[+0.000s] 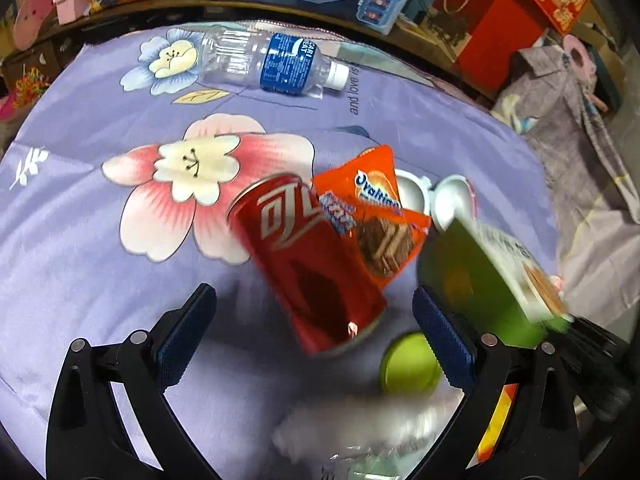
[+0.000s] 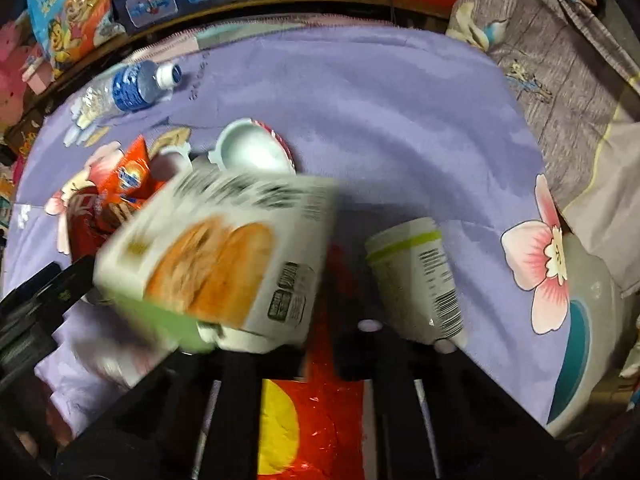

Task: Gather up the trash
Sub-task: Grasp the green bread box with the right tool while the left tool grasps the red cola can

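Trash scattered on the lilac floral bedsheet [image 1: 100,240] — red cola can [image 1: 308,264] lying between wide-open left gripper [image 1: 316,320] jaws.
Likely light, thin-walled, slippery — grip mid-body; right gripper [image 2: 320,344] closed, contents unclear, green-white carton [image 2: 224,260] blurred beside it.

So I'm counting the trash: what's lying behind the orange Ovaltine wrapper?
A white plastic double cup lies open behind the Ovaltine wrapper, its two wells empty. The wrapper covers its near edge; anything beneath stays hidden.

Both wrist views steeply down, close over purple cloth [image 1: 100,240].
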The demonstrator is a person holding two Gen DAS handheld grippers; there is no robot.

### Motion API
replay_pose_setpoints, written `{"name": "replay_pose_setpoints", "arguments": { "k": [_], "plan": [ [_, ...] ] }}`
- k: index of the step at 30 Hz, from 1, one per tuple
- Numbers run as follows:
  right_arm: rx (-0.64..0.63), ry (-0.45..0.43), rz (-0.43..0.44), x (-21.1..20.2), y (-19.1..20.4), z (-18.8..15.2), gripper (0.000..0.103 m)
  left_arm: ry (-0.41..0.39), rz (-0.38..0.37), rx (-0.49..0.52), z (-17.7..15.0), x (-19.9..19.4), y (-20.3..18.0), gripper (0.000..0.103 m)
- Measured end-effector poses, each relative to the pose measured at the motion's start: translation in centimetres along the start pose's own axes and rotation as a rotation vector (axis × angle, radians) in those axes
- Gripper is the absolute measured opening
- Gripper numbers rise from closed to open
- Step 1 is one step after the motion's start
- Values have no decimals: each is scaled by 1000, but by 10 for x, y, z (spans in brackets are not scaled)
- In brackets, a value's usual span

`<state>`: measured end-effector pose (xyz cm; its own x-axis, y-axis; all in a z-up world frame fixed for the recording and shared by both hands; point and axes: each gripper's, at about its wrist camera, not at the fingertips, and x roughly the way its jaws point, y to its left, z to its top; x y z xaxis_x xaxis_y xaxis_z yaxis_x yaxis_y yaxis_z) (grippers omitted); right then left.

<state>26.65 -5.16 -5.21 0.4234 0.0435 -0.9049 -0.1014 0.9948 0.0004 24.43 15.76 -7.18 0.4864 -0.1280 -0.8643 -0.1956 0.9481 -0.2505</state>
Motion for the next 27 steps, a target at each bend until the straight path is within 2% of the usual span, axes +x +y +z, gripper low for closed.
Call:
{"name": "replay_pose_setpoints", "arguments": {
  "k": [1,4,5,9,12,15,17,20,27],
  "plan": [
    [-4,-10,1,-4,-1,1,7,4,12,-1,2,5,-2,95],
    [-9,-27,2,-13,-7,1,6,42,16,0,3,19,-2,67],
    [-10,-26,2,-13,-8,1,7,41,9,0,2,20,0,65],
    [-9,-11,19,-10,-12,-1,6,11,42,47,-8,9,8,63],
    [9,-12,75,-12,-15,-1,6,5,60,35,-12,2,21,63],
    [11,-37,108,-26,-19,-4,6,3,28,8,-18,-8,32,63],
    [19,-43,125,-33,-25,-7,6,0,33,26,-23,-15,34,62],
    [32,-56,140,-45,-33,-13,6,23,-13,30,-36,-24,35,62],
    [97,-98,143,-74,-72,-28,6,-51,-63,118,-49,-70,1,61]
  ]
}}
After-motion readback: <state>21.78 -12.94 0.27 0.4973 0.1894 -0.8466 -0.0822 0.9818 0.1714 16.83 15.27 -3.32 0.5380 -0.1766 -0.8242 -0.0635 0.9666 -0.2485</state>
